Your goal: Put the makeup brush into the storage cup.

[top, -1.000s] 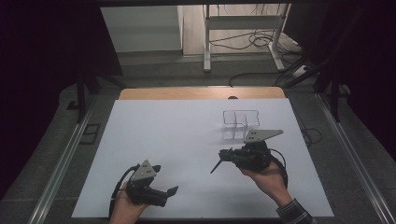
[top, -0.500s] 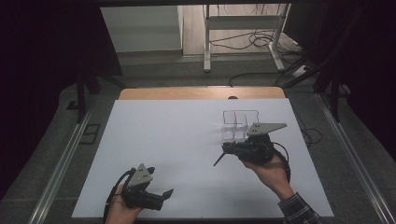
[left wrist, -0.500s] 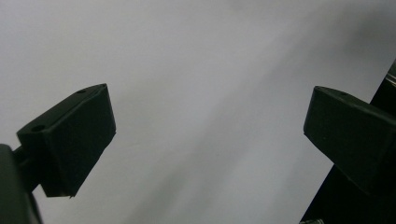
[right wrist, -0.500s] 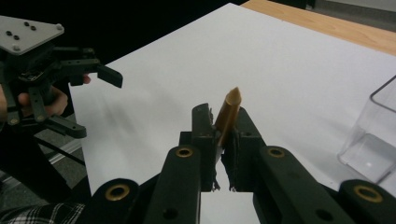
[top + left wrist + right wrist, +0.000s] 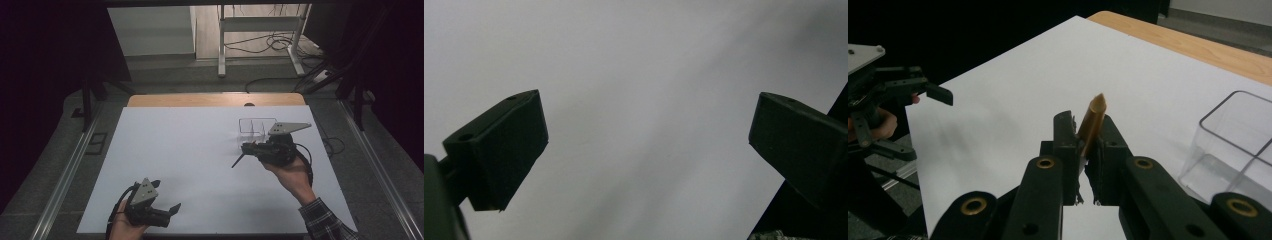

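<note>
The slim brown pointed stick (image 5: 1092, 122), pencil-like with a tapered tip, sits pinched between the two black jaws of your right gripper (image 5: 1083, 142). The jaws have closed nearly all the way onto it, pressing its lower part from both sides, and the stick rises past the fingertips at a slight tilt, its point well above them. In the high view the same stick (image 5: 238, 160) juts out from the front of that gripper (image 5: 248, 150) toward your left, angled down over the table without clearly touching it.

Just beyond your right gripper's fingers, on the far side, stands a clear plastic box (image 5: 256, 127) with a divider and open top; in the right gripper view its rounded rim (image 5: 1233, 130) shows off to the right of the jaws, near but apart from them. The grey three-cornered plate (image 5: 288, 128) on top of the gripper overlaps the box's right end in the high view.

Under everything lies the white table sheet (image 5: 190, 150), with a strip of wooden tabletop (image 5: 215, 99) at its far edge.

Your left gripper (image 5: 171, 210) rests low at the near edge of the sheet, well apart from the stick. Its jaws stand wide apart with nothing between them, just the bare white surface (image 5: 644, 115) ahead of the fingers (image 5: 504, 145).
</note>
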`<state>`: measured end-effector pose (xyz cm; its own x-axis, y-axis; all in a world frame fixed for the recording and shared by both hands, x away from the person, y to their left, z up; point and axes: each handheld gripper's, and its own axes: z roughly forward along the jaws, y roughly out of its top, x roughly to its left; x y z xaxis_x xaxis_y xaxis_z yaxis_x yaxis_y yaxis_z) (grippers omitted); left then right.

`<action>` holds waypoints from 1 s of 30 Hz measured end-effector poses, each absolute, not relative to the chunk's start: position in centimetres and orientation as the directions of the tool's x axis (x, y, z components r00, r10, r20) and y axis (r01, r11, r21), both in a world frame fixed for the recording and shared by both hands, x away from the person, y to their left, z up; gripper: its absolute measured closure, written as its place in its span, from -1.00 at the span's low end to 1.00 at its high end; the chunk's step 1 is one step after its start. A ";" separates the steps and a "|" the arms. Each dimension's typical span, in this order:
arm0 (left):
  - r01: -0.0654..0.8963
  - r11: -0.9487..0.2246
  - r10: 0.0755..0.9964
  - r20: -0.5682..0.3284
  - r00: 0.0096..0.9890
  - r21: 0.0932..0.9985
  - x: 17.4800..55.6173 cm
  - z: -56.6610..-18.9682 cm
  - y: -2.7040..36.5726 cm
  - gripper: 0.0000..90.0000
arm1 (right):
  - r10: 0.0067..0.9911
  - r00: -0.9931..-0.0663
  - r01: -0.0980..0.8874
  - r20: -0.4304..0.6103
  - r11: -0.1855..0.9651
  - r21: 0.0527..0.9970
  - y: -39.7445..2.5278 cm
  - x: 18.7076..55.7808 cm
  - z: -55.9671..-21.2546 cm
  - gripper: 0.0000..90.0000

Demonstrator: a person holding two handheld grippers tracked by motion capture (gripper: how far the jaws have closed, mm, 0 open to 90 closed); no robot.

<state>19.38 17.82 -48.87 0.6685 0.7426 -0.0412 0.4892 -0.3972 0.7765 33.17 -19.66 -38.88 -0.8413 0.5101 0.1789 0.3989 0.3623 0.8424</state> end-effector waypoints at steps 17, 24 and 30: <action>0.483 -0.402 0.761 -0.010 0.649 0.778 19.0 -48.9 18.4 -0.93 | 0.559 -0.810 0.415 0.179 0.328 0.849 -20.4 35.4 -37.9 0.84; 0.477 -0.418 0.757 0.006 0.653 0.773 18.9 -49.0 18.2 -0.93 | 0.583 -0.796 0.413 0.165 0.323 0.852 -20.5 36.4 -37.7 0.84; 0.471 -0.411 0.760 0.008 0.650 0.781 18.9 -48.9 18.2 -0.93 | 0.604 -0.783 0.410 0.148 0.321 0.854 -20.5 37.3 -37.4 0.84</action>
<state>18.87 18.21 -48.92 0.6501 0.7598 0.0083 0.4707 -0.4112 0.7806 37.30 -20.46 -37.40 -0.7828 0.6044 0.1481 0.4096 0.3213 0.8538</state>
